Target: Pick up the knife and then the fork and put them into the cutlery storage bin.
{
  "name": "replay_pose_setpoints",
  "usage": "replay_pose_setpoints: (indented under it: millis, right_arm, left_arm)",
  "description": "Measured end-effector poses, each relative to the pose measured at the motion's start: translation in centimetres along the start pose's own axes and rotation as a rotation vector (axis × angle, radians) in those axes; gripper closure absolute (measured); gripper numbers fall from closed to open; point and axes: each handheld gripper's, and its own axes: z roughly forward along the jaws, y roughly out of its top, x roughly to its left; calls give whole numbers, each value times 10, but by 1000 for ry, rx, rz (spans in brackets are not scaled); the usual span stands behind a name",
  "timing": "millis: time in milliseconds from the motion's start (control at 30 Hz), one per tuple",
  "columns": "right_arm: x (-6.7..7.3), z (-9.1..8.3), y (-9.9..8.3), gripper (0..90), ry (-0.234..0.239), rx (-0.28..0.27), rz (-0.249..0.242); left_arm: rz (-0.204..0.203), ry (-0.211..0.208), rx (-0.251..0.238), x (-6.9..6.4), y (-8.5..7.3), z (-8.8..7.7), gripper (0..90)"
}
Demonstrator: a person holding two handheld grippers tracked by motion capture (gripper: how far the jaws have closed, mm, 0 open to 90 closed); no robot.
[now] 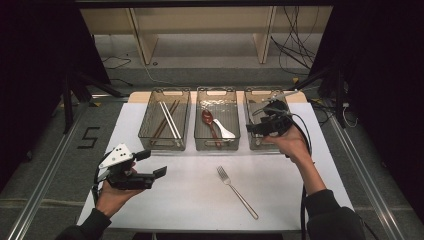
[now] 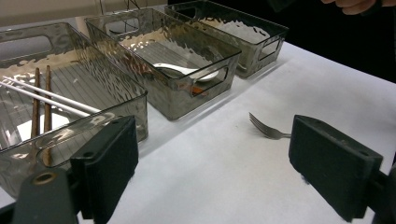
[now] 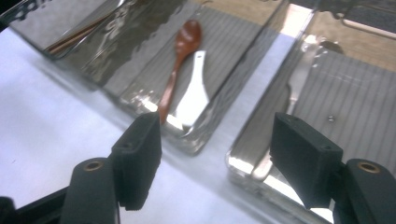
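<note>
While the fork (image 1: 237,192) lies flat on the white table (image 1: 190,200), alone in the open space in front of the three bins, with its tines pointing toward the bins and its handle angled toward the person's right, neither claw touches it. In the left gripper view the fork's tines (image 2: 261,127) show between the two black jaws, farther off on the table. The left gripper (image 1: 151,163) sits low over the table's near left part, well to the left of the fork, held in the left hand (image 1: 114,196); its jaws stand wide apart with nothing between them, so it is released. The right gripper (image 1: 254,128) hangs over the right bin (image 1: 251,145), held in the right hand (image 1: 290,142); in the right gripper view its jaws also stand spread and empty, straddling the rim between the middle bin (image 3: 154,93) and the right bin. Behind the fork the three clear grey bins stand side by side in a row. The left bin (image 1: 146,131) holds brown chopsticks (image 1: 164,123) and white chopsticks (image 1: 170,121) lying crossed. The middle bin holds a reddish-brown spoon (image 1: 209,123) and a white spoon (image 1: 224,129), side by side and touching. A pale piece of cutlery (image 3: 299,74) lies along the floor of the right bin, though I cannot tell what kind.
</note>
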Motion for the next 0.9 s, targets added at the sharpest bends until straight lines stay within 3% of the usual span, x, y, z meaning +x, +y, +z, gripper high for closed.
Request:
replay_pose_setpoints:
  millis: [167, 433, 900]
  right_arm:
    - [12, -3, -14, 328, 18, -13, -24]
    - [24, 1, -32, 308, 48, 36, -49]
    - [41, 6, -44, 293, 78, 94, -84]
  left_arm:
    - [-1, -1, 0, 0, 0, 0, 154]
    - [3, -2, 2, -1, 0, 1, 153]
    - [0, 0, -1, 0, 0, 0, 153]
